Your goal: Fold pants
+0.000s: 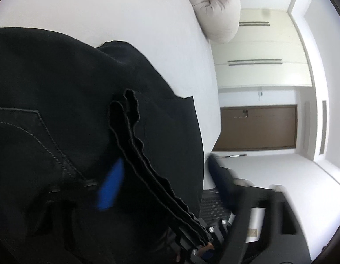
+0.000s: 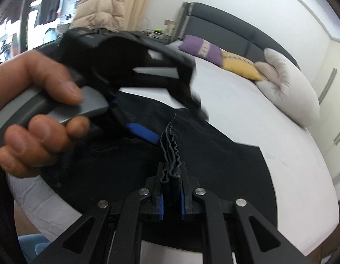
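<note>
Your left hand [image 2: 38, 107] grips left hand-held gripper [image 2: 145, 132]; its fingers blurred, cannot tell whether apart or together, blue pad beside wavy hem edge. Black pants [image 2: 214, 165] lie spread on white bed [image 2: 291, 154]. Your right hand-held gripper [image 2: 171, 198] clamped on bunched hem layers. Bare sheet lies right of pants edge, up to white pillow [image 2: 288, 88]. Bed edge close beyond; wardrobe [image 1: 262, 50] and brown door [image 1: 258, 127] well apart.
</note>
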